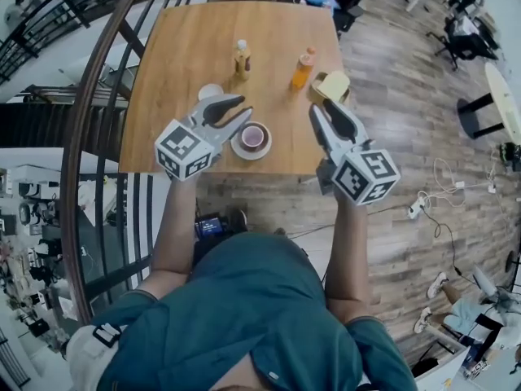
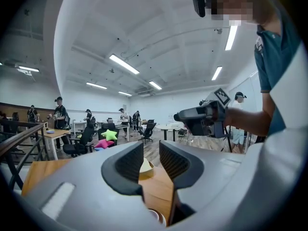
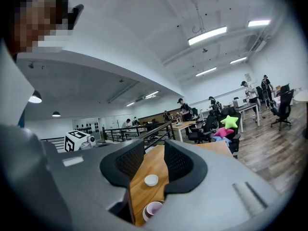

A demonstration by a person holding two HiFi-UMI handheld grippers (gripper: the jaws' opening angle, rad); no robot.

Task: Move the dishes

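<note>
Pink cup (image 1: 253, 137) upright on saucer (image 1: 266, 147)

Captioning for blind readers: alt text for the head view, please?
A person in a teal shirt holds the left gripper and right gripper, both open and empty, above the near edge of a wooden table. On it sit a pink cup on a saucer, a small white bowl, a yellowish bottle and an orange bottle.

The table (image 1: 175, 63) was pale wood, smooth, finely grained, with a low sheen. The saucer (image 1: 238, 147) and cup (image 1: 253, 137) looked like glazed ceramic, glossy. The pale bottle (image 1: 242, 59) and the orange bottle (image 1: 303, 69) appeared to be clear plastic. The left tongs (image 1: 242, 106) and right tongs (image 1: 324, 107) were matt grey plastic, their inner pads (image 2: 129, 163) black and finely ribbed. The shirt (image 1: 244, 300) was matt teal cloth, and the floor (image 1: 407, 177) was wood plank.
</note>
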